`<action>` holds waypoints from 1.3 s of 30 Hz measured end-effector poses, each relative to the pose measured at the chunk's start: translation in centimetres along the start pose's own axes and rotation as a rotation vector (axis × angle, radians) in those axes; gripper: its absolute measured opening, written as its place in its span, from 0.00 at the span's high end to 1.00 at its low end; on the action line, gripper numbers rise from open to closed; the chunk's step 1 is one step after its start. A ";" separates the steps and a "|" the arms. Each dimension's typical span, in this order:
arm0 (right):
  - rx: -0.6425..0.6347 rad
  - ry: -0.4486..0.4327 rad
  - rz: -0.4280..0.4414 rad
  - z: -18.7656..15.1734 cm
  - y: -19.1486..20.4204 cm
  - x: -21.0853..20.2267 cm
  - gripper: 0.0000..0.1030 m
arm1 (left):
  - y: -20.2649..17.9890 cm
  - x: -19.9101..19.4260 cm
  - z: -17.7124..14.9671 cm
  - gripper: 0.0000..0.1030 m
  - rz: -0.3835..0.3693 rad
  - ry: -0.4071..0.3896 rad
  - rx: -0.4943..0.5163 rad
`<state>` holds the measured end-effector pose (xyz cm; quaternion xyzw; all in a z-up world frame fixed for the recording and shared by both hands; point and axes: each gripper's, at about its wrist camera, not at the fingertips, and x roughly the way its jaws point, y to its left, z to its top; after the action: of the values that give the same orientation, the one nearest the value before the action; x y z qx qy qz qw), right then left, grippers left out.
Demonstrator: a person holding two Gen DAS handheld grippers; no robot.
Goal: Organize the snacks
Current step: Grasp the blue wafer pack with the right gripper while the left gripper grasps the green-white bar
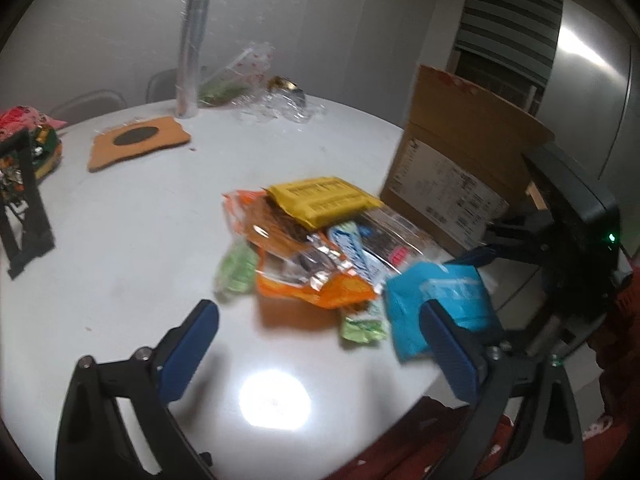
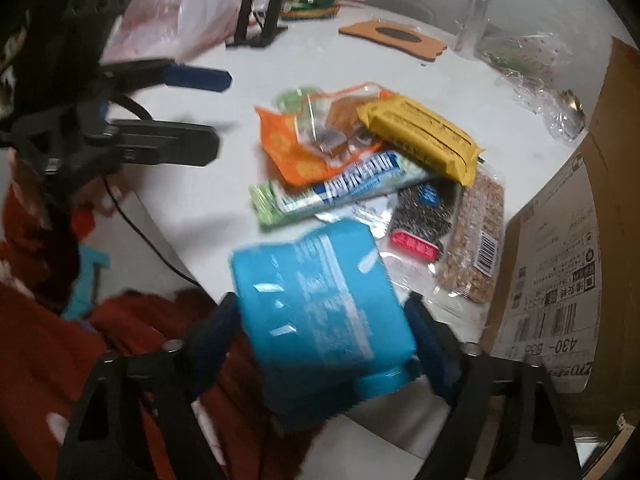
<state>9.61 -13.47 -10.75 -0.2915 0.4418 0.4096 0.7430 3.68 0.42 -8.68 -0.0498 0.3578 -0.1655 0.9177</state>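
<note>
Right claw (image 2: 320, 320) pinches bright blue plastic snack packet (image 2: 320, 304) lengthwise along its fingers, brown cardboard box (image 2: 560, 264) just right; left claw (image 1: 320, 344) spread, empty, farther left.

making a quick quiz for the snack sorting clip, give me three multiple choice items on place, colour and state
1. Where does the cardboard box stand relative to the snack pile?
A. at the pile's right
B. under the pile
C. on a chair

2. What colour is the packet between the right gripper's jaws?
A. yellow
B. blue
C. green

3. How is the left gripper?
A. shut on a packet
B. open, nothing between its jaws
C. out of view

Key: 1 A, the box flanks the pile on the table's right. 2 B, the blue packet sits between the jaws. 3 B, its jaws stand wide over bare table.
</note>
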 end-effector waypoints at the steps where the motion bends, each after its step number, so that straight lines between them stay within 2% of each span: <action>1: 0.006 0.002 0.003 -0.2 -0.1 0.0 0.30 | -0.3 0.2 -0.2 0.15 -0.011 0.006 0.002; 5: 0.067 -0.028 -0.015 -1.0 -0.2 -0.5 0.33 | -1.4 0.9 -0.6 0.31 -0.056 0.034 0.016; 7: 0.154 -0.049 -0.052 -1.7 -0.4 -0.8 0.33 | -1.9 1.6 -0.7 0.42 -0.061 0.053 0.026; 8: 0.185 -0.062 -0.075 -2.0 -0.3 -0.9 0.33 | -2.0 1.9 -0.7 0.44 -0.059 0.061 0.030; 10: 0.212 -0.087 -0.125 -2.3 0.3 -0.9 0.33 | -2.5 2.9 -0.7 0.55 -0.046 0.077 0.035; 14: 0.306 -0.140 -0.216 -3.2 1.1 -1.3 0.33 | -3.3 4.1 -0.7 0.61 0.030 0.083 0.046; 15: 0.331 -0.158 -0.236 -3.5 1.3 -1.4 0.33 | -3.4 4.3 -0.7 0.71 0.035 0.082 0.044; 16: 0.355 -0.175 -0.252 -3.8 1.5 -1.5 0.33 | -3.5 4.5 -0.7 0.75 0.050 0.084 0.041; 18: 0.389 -0.203 -0.265 -4.1 1.5 -1.7 0.33 | -3.6 4.7 -0.9 0.75 0.066 0.085 0.050; 21: 0.428 -0.235 -0.265 -4.2 1.3 -1.8 0.33 | -3.2 3.8 -1.5 0.76 0.047 0.087 0.047; 29: 0.415 -0.250 -0.246 -4.2 1.1 -1.6 0.34 | -1.5 0.1 -4.0 0.75 0.061 0.113 0.062; 33: 0.431 -0.275 -0.221 -4.2 0.6 -1.8 0.34 | -2.1 0.9 -3.6 0.64 0.065 0.100 0.063; 39: 0.409 -0.307 -0.220 -3.9 0.6 -1.8 0.34 | -2.8 3.1 -2.1 0.64 0.130 0.079 0.072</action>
<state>6.98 -16.93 -10.87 -0.1162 0.3631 0.2681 0.8848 3.61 -3.22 -11.62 0.0129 0.3899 -0.1200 0.9129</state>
